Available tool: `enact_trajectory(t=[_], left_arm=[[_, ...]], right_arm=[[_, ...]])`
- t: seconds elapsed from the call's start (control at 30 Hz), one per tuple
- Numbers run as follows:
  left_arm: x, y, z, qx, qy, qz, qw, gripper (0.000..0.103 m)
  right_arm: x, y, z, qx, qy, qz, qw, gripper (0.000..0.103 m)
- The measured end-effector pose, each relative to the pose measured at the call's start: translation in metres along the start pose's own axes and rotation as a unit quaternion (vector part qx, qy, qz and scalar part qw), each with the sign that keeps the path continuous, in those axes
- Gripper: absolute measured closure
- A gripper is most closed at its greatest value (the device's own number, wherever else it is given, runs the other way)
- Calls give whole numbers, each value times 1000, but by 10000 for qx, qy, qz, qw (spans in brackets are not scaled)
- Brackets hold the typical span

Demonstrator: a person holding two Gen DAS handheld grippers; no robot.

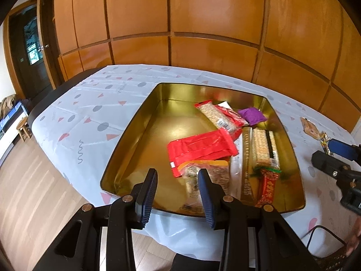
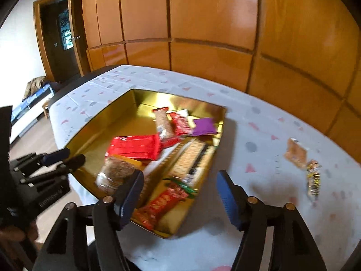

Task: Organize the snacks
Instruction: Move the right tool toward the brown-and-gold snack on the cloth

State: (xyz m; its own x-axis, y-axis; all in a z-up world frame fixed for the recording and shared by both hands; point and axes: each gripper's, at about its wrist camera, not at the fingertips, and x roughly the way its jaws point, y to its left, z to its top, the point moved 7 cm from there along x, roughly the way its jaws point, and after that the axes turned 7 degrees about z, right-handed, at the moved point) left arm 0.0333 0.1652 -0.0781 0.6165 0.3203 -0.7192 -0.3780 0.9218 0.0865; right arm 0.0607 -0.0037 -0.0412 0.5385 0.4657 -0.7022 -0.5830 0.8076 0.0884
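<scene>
While the left gripper (image 1: pixel 178 178) hangs over the near edge of the gold tin (image 1: pixel 126 135), its jaws stand a little apart with nothing between them. Inside the tin, going left to right, lie a flat red packet (image 1: pixel 200 148), an orange-edged clear bag (image 1: pixel 207 169) just below it, a long cracker pack with red ends (image 1: pixel 217 117), a purple pouch (image 1: pixel 252 115) near the far right corner, a second cracker pack (image 1: pixel 264 150) along the right wall, and a small red and green bar (image 1: pixel 267 185) at the near right. The tin sits on the bench (image 1: pixel 90 103), which wears a pale cloth dotted with grey circles and pink triangles. Right of the tin, the right gripper (image 2: pixel 180 194) hovers above the tin's near right corner, jaws wide apart and empty. Farther right on the cloth, well apart from the tin, lie a tan snack packet (image 2: pixel 295 152) and a small shiny wrapper (image 2: pixel 313 178), close beside one another.
</scene>
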Motion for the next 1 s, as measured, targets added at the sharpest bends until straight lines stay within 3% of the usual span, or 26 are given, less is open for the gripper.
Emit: enact_trajectory(t=[0.17,0.6,1.0], left_arm=[[-4,-10,0,139,-40,-40,9999,66],[-11,-43,3,576,-135,-204,9980,66],[-17,-72,7,887,-182,-349,9953,66]], right_arm=[[-14,-34,-8,215,7,-125,9997,27],[-52,-138,-34,643,79,-977,9931,25],[-89,-236,-31,847,-207,-1887,9782,23]])
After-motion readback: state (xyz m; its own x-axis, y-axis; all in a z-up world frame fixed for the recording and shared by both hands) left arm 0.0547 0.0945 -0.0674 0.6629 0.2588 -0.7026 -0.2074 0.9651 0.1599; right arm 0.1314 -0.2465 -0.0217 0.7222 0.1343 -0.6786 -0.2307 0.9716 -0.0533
